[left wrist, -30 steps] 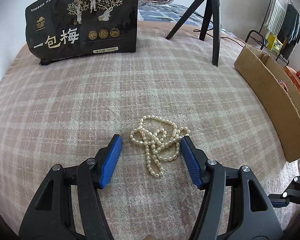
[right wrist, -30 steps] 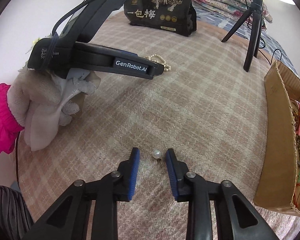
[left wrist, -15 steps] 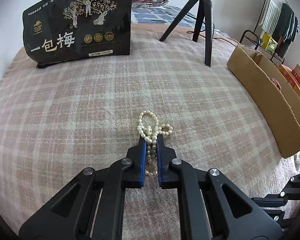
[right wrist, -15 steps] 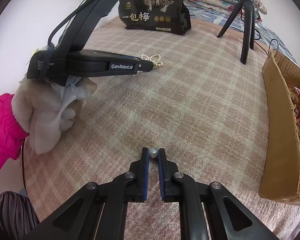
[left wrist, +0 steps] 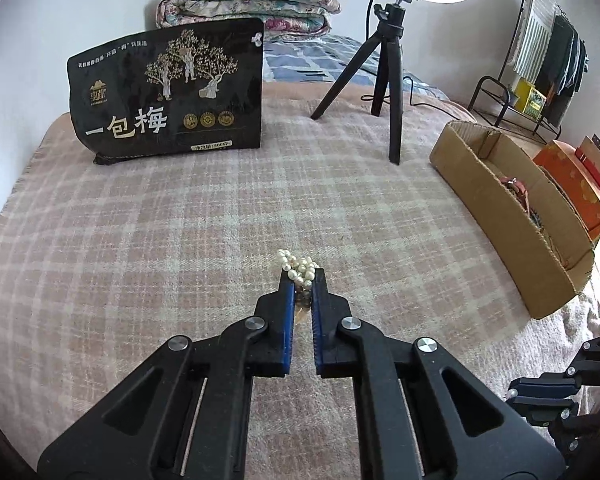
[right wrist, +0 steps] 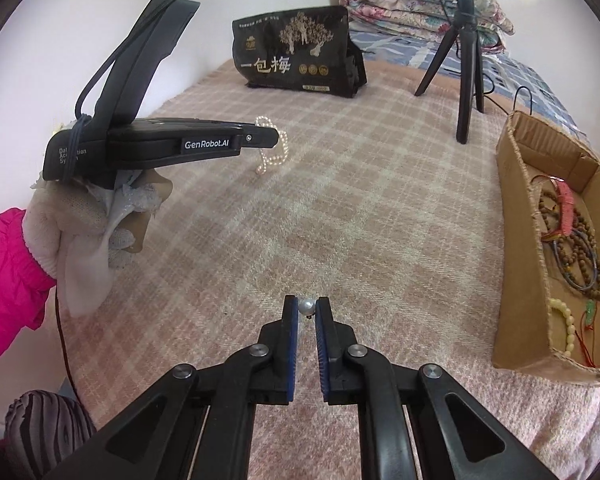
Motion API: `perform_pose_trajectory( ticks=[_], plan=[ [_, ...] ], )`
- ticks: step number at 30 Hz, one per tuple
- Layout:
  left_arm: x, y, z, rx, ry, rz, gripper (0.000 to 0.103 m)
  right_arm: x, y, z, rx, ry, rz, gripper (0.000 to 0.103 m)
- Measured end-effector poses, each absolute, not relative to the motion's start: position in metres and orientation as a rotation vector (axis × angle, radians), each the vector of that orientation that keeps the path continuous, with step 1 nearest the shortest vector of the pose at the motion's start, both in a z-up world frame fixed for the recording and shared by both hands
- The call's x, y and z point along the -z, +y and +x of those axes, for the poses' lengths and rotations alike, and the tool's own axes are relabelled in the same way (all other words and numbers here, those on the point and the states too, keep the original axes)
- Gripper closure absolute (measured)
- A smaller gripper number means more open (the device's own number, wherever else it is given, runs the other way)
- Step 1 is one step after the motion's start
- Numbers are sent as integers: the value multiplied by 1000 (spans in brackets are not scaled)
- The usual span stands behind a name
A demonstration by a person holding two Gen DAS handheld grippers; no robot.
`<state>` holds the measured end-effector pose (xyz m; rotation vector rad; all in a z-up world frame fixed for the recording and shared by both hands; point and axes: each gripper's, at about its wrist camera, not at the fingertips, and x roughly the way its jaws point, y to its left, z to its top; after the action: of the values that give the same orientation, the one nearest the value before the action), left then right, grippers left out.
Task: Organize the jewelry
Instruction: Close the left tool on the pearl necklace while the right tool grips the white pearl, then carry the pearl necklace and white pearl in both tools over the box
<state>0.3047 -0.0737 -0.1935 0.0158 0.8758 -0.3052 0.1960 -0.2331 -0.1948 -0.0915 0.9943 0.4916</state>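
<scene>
Left claw (left wrist: 302,280): I have it pinching the pearl necklace (left wrist: 299,266), a bunch of beads showing just past my fingertips; in the right wrist view loose loops (right wrist: 272,148) hang below the tip, clear of the blanket.
Right claw (right wrist: 307,309): pressed together on a single pearl earring (right wrist: 307,306), held only at the very tips.
Slip risk: I judge the earring is round and smooth with little pad on it; a jolt or a slight easing could pop it out, and it would be hard to find in the blanket's pile.
Snag risk: the dangling necklace loops could swing and catch on the cardboard box (left wrist: 512,216) rim, to the right of both claws, or slide through my grip if only a few beads are trapped.
Tangle risk: the box already holds bead bracelets and cords (right wrist: 572,232); dropping the pearls on top could knot them together.
Surface: a bed covered by a pink checked blanket (left wrist: 172,248), soft and yielding.
Room: a black snack bag (left wrist: 168,92) far ahead, a small tripod (left wrist: 388,72) with a ring light, folded quilts (left wrist: 248,4) against the wall, a clothes rack (left wrist: 540,48) far right.
</scene>
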Motion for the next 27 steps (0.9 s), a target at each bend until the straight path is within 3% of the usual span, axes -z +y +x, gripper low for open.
perform_pose_trajectory(
  ticks=[27],
  plan=[
    [124, -164, 290, 461, 752, 37, 98, 128, -354, 162, -294, 845, 67, 96]
  ],
)
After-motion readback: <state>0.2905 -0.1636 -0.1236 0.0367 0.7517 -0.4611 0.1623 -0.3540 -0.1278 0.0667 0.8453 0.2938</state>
